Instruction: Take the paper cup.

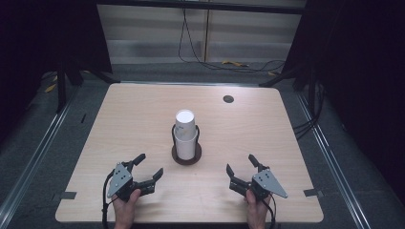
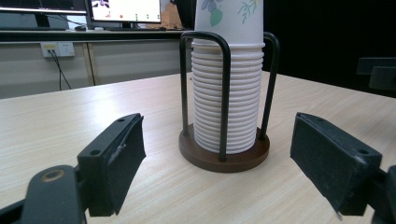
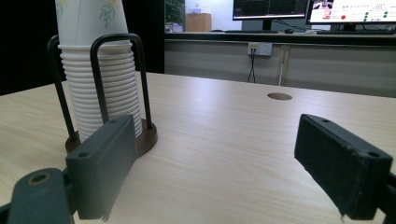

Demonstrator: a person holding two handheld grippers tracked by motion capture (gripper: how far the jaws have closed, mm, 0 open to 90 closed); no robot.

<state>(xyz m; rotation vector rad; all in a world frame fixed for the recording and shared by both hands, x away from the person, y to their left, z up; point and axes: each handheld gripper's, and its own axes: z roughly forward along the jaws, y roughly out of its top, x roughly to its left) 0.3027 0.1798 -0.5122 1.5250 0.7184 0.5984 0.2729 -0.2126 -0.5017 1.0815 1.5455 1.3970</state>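
— At the middle of the tabletop, what is seen?

— A stack of paper cups is kept upright in a holder with a round brown base and black wire loops. A leaf pattern is printed on the top cup, as shown in the left gripper view.

— How are the two tools placed?

— The left hand-held gripper is held low over the near left part of the tabletop, the right hand-held gripper over the near right part — both are pointed toward the stack and kept well apart from it. A hand is wrapped around the back of each.

— And the jaws?

— Both pairs are spread wide, and nothing is pinched between them. In the left gripper view the stack is framed between the jaws, farther off; in the right gripper view it is seen at the left, behind the left jaw.

— Anything else on the wood?

— A small round hole is set near the far edge.
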